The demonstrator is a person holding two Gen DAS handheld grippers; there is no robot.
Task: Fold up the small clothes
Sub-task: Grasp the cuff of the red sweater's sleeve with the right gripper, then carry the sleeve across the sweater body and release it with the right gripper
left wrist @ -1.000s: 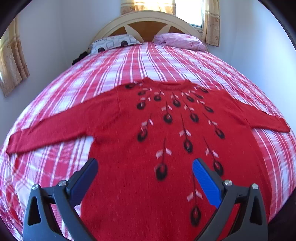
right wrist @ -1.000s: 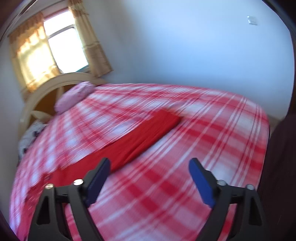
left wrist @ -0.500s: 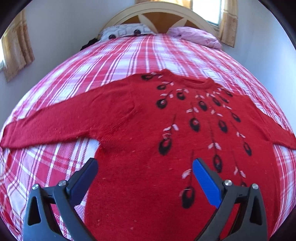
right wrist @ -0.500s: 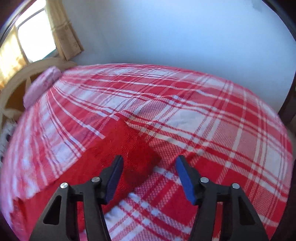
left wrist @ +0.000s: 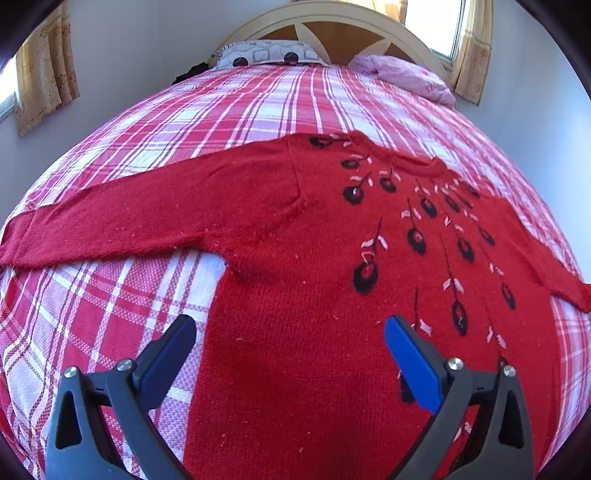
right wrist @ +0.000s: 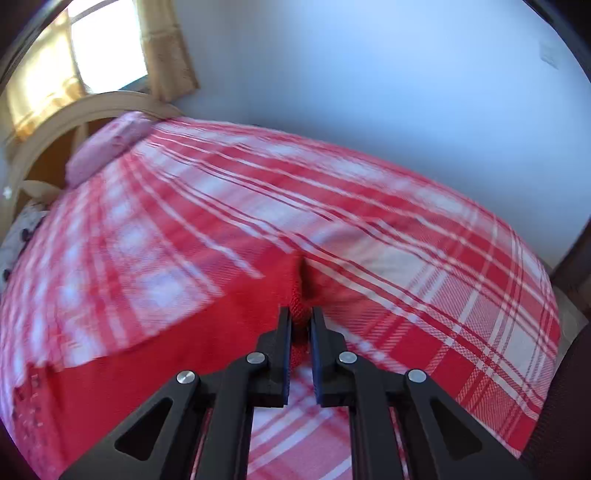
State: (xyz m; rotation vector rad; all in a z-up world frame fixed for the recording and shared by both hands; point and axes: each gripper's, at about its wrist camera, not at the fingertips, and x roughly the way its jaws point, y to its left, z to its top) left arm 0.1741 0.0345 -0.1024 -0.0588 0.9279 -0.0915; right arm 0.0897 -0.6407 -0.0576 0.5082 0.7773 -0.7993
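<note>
A red knitted sweater [left wrist: 295, 295] with black teardrop motifs lies face up and spread flat on a red-and-white plaid bedspread [left wrist: 258, 107]. Its left sleeve [left wrist: 129, 218] stretches out to the left. My left gripper [left wrist: 290, 332] hovers open just above the sweater's lower left body, nothing between its blue pads. In the right wrist view my right gripper [right wrist: 300, 317] is shut on the cuff end of the sweater's right sleeve [right wrist: 301, 295], the red knit bunched between the jaws. The rest of that sleeve [right wrist: 155, 354] trails off to the lower left.
A cream arched headboard [left wrist: 332, 18] with a patterned pillow [left wrist: 266, 55] and a pink pillow [left wrist: 406, 74] stands at the far end. Curtained windows [right wrist: 103, 44] and pale walls surround the bed. The bed's right edge [right wrist: 546, 295] drops off near a dark object.
My right gripper swung over to the sleeve's cuff and shut on it. My left gripper drifted left and lower over the sweater, still open.
</note>
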